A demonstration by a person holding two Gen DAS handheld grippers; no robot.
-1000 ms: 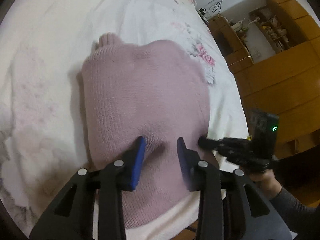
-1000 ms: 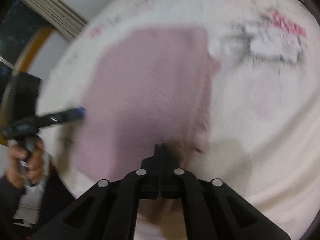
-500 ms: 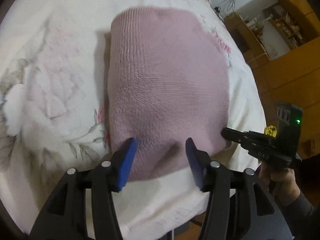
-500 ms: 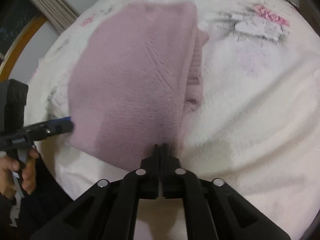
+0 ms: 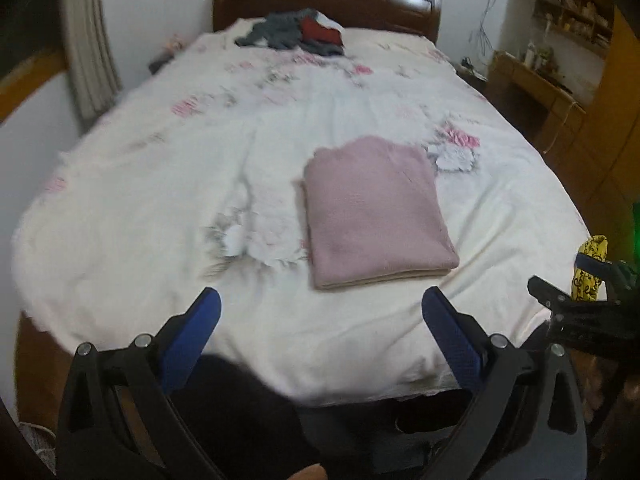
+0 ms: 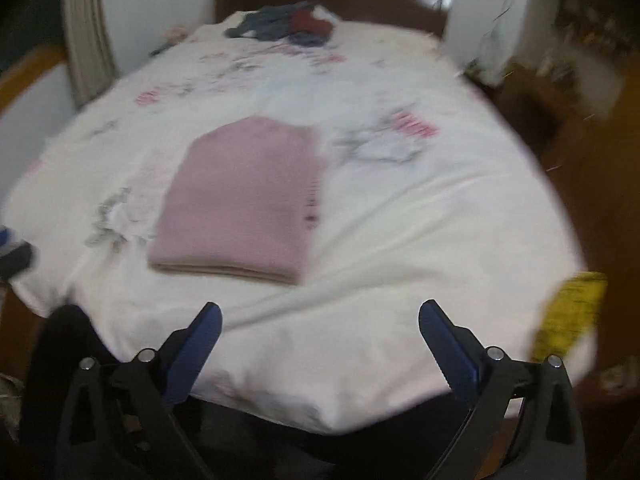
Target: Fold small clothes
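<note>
1. Over on the far left, a pale curtain [image 5: 90, 60] hangs beside the window wall, next to the dark wooden headboard [image 5: 324, 4].
2. At the near left, my left gripper [image 5: 320, 316] hangs over the near edge of the bed [image 5: 120, 208] with its blue pads [image 5: 192, 340] spread wide and nothing between them.
3. Left of centre on the floral white cover lies a printed grey-and-pink flower [image 5: 256, 240], just beside the folded garment.
4. At the far end, by the headboard, sits a heap of clothes [image 5: 296, 32] in grey, red and white, well apart from everything else.
5. Toward the middle right of the bed the pink knitted sweater [image 5: 376, 208] lies flat, folded into a neat rectangle with its layered edge facing me; neither tool touches it. In the right wrist view it shows left of centre [image 6: 244, 196], blurred.
6. My right gripper [image 6: 320, 320] is also parted wide and empty, held off the near edge of the bed.
7. On the right, something yellow with a dark pattern [image 5: 590, 268] shows beside that tool's black body.
8. Farthest right stand wooden shelves and a desk [image 5: 552, 76].
</note>
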